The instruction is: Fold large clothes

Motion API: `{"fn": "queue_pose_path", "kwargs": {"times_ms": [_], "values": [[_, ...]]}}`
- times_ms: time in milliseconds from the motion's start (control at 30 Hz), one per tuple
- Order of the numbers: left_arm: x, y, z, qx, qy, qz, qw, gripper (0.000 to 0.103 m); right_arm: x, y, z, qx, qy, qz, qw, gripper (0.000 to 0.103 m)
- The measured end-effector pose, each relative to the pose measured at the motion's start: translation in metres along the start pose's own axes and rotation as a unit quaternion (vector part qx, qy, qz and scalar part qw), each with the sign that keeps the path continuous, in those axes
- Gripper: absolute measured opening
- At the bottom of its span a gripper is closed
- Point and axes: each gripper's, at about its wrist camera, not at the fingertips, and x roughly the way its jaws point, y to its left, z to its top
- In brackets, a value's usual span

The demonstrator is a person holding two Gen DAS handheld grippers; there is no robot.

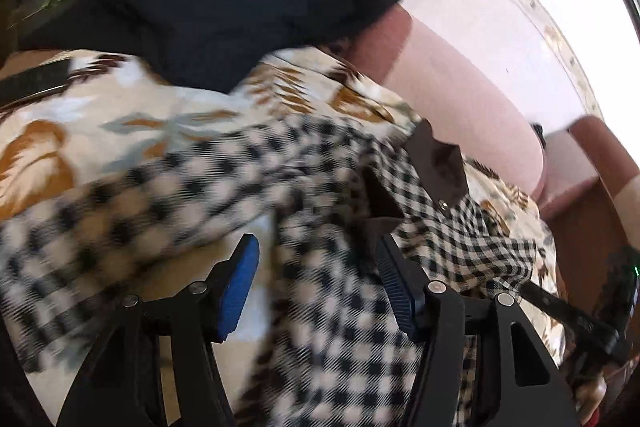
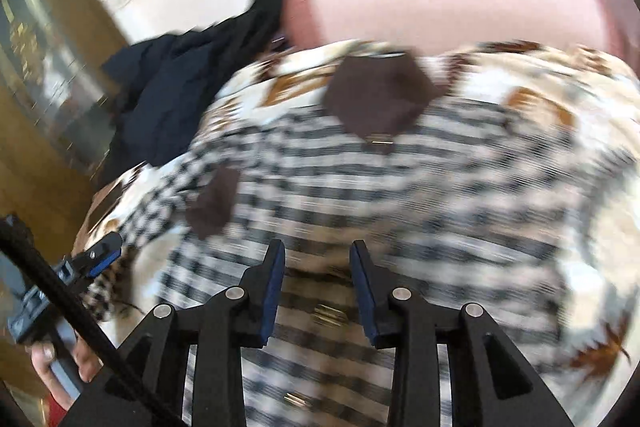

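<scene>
While checked shirt (image 2: 360, 187) lies spread on leaf-print blanket (image 1: 120, 115), both units hover: left gripper (image 1: 316, 267) wide, right gripper (image 2: 317, 267) narrower, empty. Next: grip edge near 6 o'clock, fold toward 12.

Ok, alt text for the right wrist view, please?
The right gripper, jaws open, hovers over a blurred checked shirt with brown pocket flaps, spread on a leaf-print blanket. A dark garment lies behind, left.

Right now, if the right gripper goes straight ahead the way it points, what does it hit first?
Most likely the checkered shirt: the right gripper is open with that fabric directly beyond its fingertips. The picture is blurred, so depth is uncertain.
</scene>
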Motion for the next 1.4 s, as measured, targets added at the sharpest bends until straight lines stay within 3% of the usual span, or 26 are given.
{"fn": "queue_pose_path", "kwargs": {"times_ms": [200,333,400,433,533,600,667,833,900,933,1000,1033,1067,1233,1267,1300,1333,1367,1400], "values": [[0.055,-0.041,0.011,0.055,0.010,0.017,0.9983,0.061,-0.043,-0.073,-0.016,0.033,-0.045,-0.051,0.997,0.037],[0.089,-0.054,0.008,0.073,0.039,0.032,0.9960,0.061,-0.043,-0.103,-0.013,0.055,-0.069,-0.049,0.995,0.037],[0.104,-0.053,0.007,0.079,0.059,0.052,0.9937,0.034,-0.035,-0.109,-0.008,0.063,-0.070,-0.043,0.995,0.037],[0.107,-0.049,0.009,0.074,0.065,0.058,0.9934,0.009,-0.031,-0.109,-0.004,0.058,-0.069,-0.040,0.995,0.037],[0.104,-0.025,0.021,0.004,0.055,0.045,0.9975,0.008,-0.023,-0.097,0.009,0.034,-0.078,-0.032,0.996,0.037],[0.100,-0.011,0.028,-0.025,0.037,0.063,0.9970,0.007,-0.012,-0.091,0.015,0.029,-0.069,-0.006,0.997,0.037],[0.099,-0.002,0.031,-0.034,0.025,0.086,0.9954,0.005,0.007,-0.090,0.020,0.026,-0.049,0.003,0.998,0.037],[0.107,-0.002,0.029,-0.025,0.041,0.099,0.9939,0.005,0.070,-0.112,0.020,0.055,0.021,-0.043,0.997,0.035],[0.102,-0.009,0.029,-0.014,0.040,0.102,0.9939,0.006,0.073,-0.113,0.018,0.049,0.006,-0.052,0.997,0.035],[0.098,-0.011,0.030,-0.017,0.035,0.095,0.9948,0.008,0.073,-0.107,0.019,0.034,0.006,-0.065,0.997,0.035],[0.090,-0.014,0.031,-0.025,0.022,0.075,0.9966,0.031,0.071,-0.097,0.018,0.012,0.001,-0.086,0.996,0.041],[0.086,-0.016,0.031,-0.024,0.013,0.066,0.9974,0.055,0.070,-0.094,0.016,0.007,-0.003,-0.091,0.996,0.042],[0.083,-0.018,0.030,-0.022,0.006,0.060,0.9979,0.065,0.068,-0.091,0.016,0.005,-0.007,-0.096,0.995,0.042],[0.097,-0.037,0.019,0.022,0.025,0.046,0.9984,0.066,0.052,-0.085,0.013,0.011,-0.032,-0.094,0.995,0.043],[0.101,-0.041,0.016,0.033,0.027,0.058,0.9974,0.062,0.049,-0.086,0.017,0.011,-0.036,-0.094,0.995,0.043],[0.106,-0.045,0.014,0.056,0.032,0.100,0.9929,0.053,0.047,-0.084,0.017,0.008,-0.042,-0.094,0.995,0.043],[0.109,-0.046,0.013,0.067,0.035,0.136,0.9878,0.028,0.045,-0.081,0.017,0.002,-0.046,-0.095,0.994,0.043],[0.110,-0.042,0.013,0.068,0.036,0.157,0.9847,0.017,0.045,-0.079,0.016,-0.005,-0.045,-0.097,0.994,0.043],[0.111,-0.035,0.014,0.053,0.038,0.160,0.9849,0.017,0.047,-0.076,0.015,-0.012,-0.043,-0.101,0.994,0.043]]}}
